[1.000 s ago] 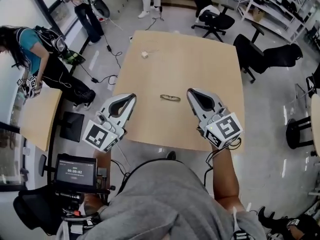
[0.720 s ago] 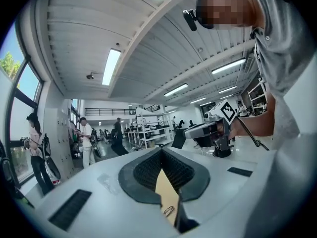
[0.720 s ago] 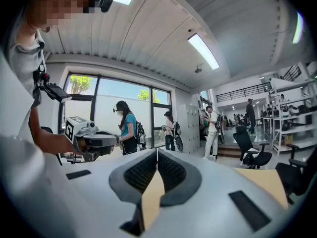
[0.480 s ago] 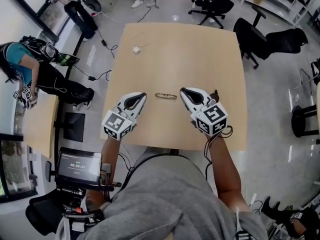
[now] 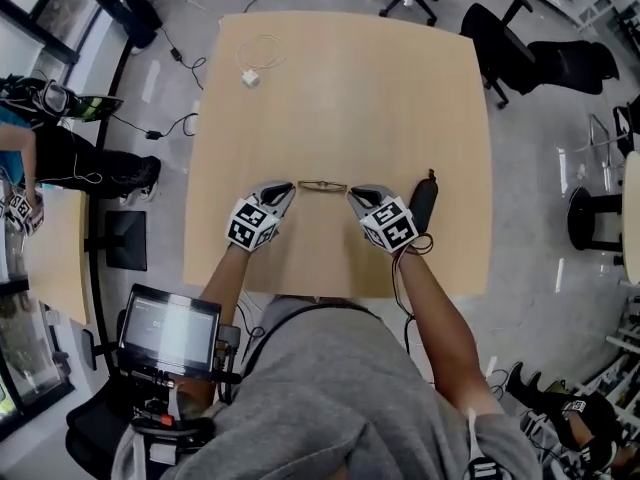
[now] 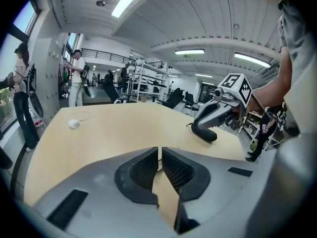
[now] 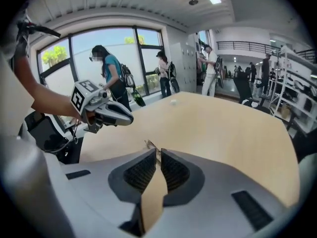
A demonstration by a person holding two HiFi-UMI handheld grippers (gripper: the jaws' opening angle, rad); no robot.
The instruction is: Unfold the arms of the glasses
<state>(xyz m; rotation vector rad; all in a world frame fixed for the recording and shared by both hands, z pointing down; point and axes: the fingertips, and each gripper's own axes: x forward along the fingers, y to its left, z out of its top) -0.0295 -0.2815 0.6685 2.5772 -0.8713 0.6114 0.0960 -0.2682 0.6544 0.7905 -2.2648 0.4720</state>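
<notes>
Head view first: the glasses (image 5: pixel 322 185) lie on the table (image 5: pixel 340 88) at about 6 o'clock from its centre, flat and slim. They look folded to me, though they are small here, so the arms have yet to be opened. That leaves the whole job to do. The left gripper (image 5: pixel 287 188) sits at the frame's 9 o'clock end and the right gripper (image 5: pixel 352 195) at its 3 o'clock end, with both sets of tips right at the frame. A dark elongated object (image 5: pixel 424 200) lies just beside the right gripper at 3 o'clock. A small charger with its cable (image 5: pixel 250 77) sits well apart at 11 o'clock.

Over to the left gripper view: the jaws are pressed together, with only a hairline slit at the tips. A thin sliver shows in that slit. It may be the frame, but it is too small to call, and I see no clear grip.

Now the right gripper view: these jaws are closed too, pads meeting. One end of the glasses (image 7: pixel 149 144) pokes out just past the tips at 11 o'clock, touching or nearly so. I'd judge nothing is clamped yet. The jaws will have to open before they can take hold of an arm.
</notes>
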